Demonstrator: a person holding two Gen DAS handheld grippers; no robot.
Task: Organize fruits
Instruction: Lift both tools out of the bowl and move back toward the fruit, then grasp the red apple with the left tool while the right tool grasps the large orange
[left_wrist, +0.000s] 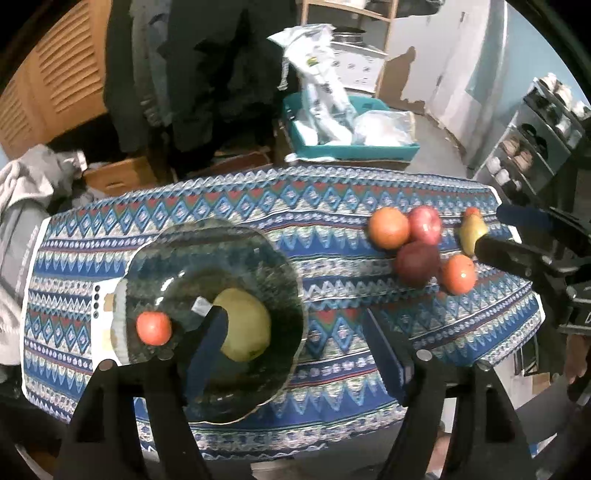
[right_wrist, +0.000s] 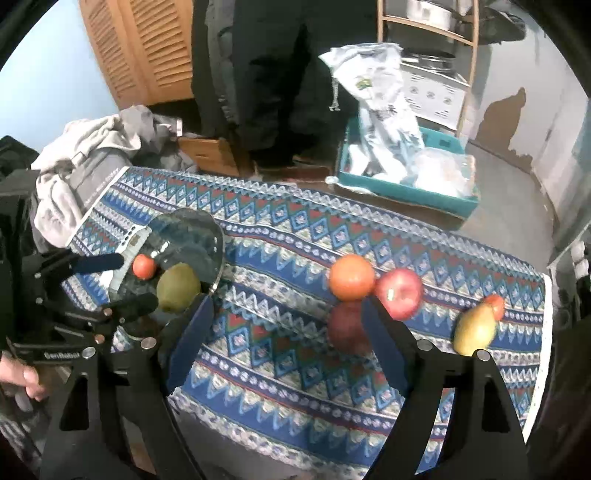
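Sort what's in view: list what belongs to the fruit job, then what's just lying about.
Job: glass plate holding a green pear and small tomato; on the cloth, orange, two red apples, yellow pear, tomatoes.

Lying about: teal tray of plastic bags, grey clothes, white strip.

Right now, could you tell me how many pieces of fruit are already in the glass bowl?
2: a green pear near the middle of the glass bowl, and a small red tomato on its left side. Nothing seems hidden, though the left claw's finger covers part of the bowl.
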